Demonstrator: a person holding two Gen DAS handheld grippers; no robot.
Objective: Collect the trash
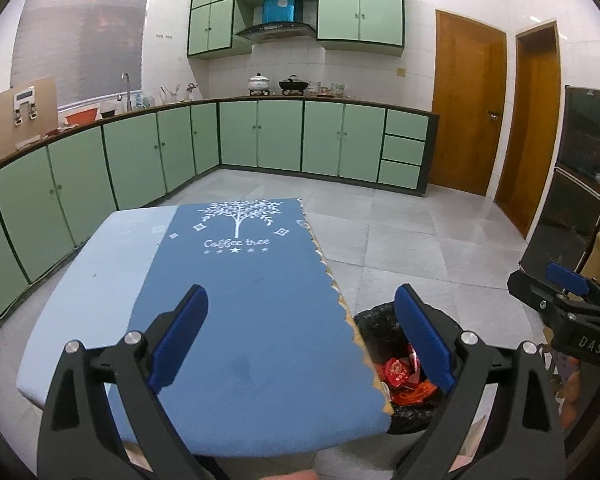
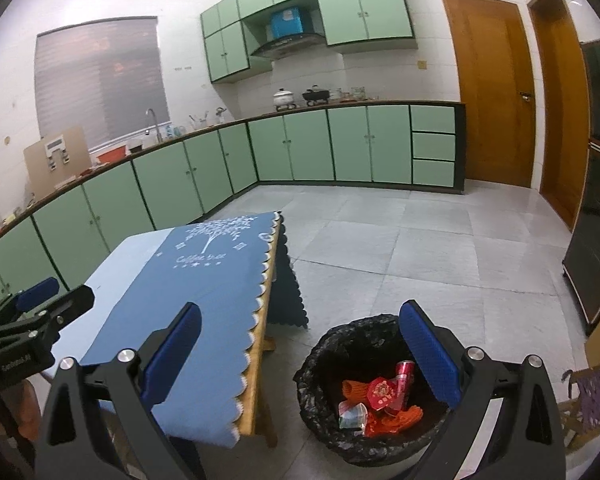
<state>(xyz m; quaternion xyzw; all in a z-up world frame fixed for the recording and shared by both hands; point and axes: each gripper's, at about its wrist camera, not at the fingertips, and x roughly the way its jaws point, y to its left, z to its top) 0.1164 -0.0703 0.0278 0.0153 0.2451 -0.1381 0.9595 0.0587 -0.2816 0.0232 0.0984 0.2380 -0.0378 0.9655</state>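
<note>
Two claws, left claw [image 1: 300, 336] and right claw [image 2: 300, 354], gape wide and empty above table [image 1: 100, 264] and trash bin [image 2: 332, 344].

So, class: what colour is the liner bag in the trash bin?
Black: the liner bag shows best in the right wrist view.

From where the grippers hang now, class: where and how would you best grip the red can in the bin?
Grip the red can across its upper body, coming down from above: it leans upright among wrappers inside the black-lined bin, top end exposed, base buried.
</note>
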